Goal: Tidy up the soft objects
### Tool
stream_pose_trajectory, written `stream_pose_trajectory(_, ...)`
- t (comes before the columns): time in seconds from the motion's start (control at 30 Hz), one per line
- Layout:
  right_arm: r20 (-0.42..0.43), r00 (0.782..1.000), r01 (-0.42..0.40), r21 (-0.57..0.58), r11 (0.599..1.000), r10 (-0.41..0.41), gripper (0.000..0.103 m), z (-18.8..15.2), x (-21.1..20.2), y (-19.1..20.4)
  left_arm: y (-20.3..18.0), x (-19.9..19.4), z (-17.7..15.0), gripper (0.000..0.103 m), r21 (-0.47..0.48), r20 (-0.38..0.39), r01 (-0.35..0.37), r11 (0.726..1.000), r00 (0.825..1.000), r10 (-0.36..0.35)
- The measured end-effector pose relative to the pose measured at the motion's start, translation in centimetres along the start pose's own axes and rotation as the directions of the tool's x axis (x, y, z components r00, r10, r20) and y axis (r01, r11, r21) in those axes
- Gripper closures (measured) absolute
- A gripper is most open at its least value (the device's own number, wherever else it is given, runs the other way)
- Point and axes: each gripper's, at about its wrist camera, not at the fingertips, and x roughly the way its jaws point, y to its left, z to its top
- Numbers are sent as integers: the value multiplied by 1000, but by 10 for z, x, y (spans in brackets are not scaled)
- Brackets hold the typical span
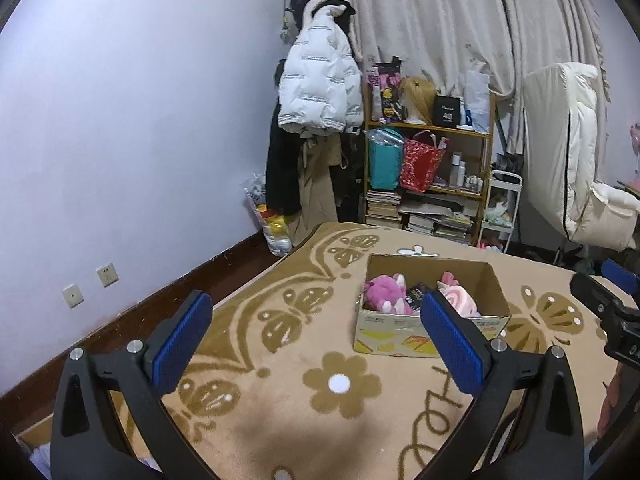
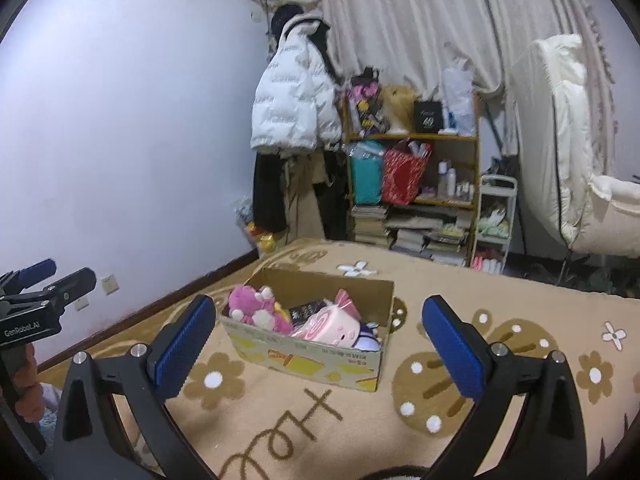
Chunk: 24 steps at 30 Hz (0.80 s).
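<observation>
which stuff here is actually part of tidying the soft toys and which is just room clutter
Part of the job:
- cardboard box on the patterned blanket
- magenta plush in the box
- pink-and-white plush in the box
- left hand-held gripper and right hand-held gripper, both open and empty

Just lying about:
- white puffer jacket
- shelf of bags and books
- white padded chair

Plenty of open blanket, box is the only real obstacle

The tan flower blanket (image 2: pixel 304 412) is bare in front of and beside the cardboard box (image 2: pixel 312 356), so both wide-open grippers have easy passage. The box's top is open, but the pink plush (image 2: pixel 256 308), pink pig toy (image 2: pixel 324 324) and purple toy (image 2: pixel 368 342) crowd its floor.
</observation>
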Motion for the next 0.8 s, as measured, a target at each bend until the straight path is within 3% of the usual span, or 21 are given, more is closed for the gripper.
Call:
stream_pose_trajectory(0.1,17,1000,3,-3,1000,-3,0,-8,-2,1,5,-1,-3,0,-18,18,-6,1000,1000,7)
stream_pose_trajectory(0.27,-31,1000,2,-11,1000,-2,0,-25,6,-1,6,8,-11,0,-30,-12,-9,1000,1000,9)
stream_pose_trajectory(0.53,-67,998,10,14,1000,-9,0,-49,12,-12,-21,20,-23,0,72,-38,-2,997,999,4)
stream_pose_trajectory(0.8,-83,996,17,19,1000,-15,0,-58,20,-17,-29,28,-29,0,89,-66,16,996,998,-10)
